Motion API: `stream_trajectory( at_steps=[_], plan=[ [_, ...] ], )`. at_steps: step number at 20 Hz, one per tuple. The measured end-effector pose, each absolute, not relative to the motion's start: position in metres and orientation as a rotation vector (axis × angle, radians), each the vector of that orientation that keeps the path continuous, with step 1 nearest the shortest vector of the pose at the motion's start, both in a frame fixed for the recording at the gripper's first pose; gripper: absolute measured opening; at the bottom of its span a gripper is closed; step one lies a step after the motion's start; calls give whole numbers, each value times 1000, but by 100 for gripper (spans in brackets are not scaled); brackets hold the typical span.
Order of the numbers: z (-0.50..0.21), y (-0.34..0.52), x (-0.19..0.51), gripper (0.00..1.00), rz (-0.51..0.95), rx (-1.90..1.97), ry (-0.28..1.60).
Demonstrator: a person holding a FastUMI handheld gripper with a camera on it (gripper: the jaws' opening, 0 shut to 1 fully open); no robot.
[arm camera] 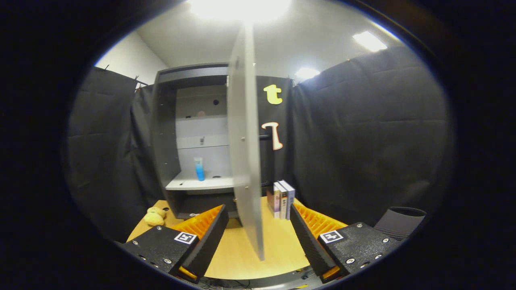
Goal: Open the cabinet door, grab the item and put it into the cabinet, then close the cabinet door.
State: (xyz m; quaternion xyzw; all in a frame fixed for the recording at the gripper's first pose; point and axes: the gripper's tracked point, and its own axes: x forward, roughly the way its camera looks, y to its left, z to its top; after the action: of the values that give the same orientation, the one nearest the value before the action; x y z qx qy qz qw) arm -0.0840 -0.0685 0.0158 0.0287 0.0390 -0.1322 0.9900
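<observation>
A grey cabinet (169, 133) stands at the back of the wooden table (278, 245). Its door (246, 153) is swung wide open, edge-on toward me, and the door's lower edge hangs between my fingers without touching either. A dark handle (265, 137) sticks out on the door's right side. A blue tube (199, 168) stands upright on the cabinet's lower shelf (189, 184). My gripper (258, 235) is open, with nothing pressed between its fingers.
Several upright books (283, 199) stand on the table just right of the door, beyond the right finger. A yellow plush toy (155, 216) lies at the table's left edge by the cabinet base. A dark ribbed bin (400, 222) sits to the right, off the table.
</observation>
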Motion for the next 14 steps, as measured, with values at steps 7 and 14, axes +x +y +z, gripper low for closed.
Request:
stream_trajectory(
  at_steps=[7, 14],
  plan=[
    [32, -124, -36, 95, -233, 17, 56],
    [20, -109, -19, 93, -130, 26, 93]
  ],
)
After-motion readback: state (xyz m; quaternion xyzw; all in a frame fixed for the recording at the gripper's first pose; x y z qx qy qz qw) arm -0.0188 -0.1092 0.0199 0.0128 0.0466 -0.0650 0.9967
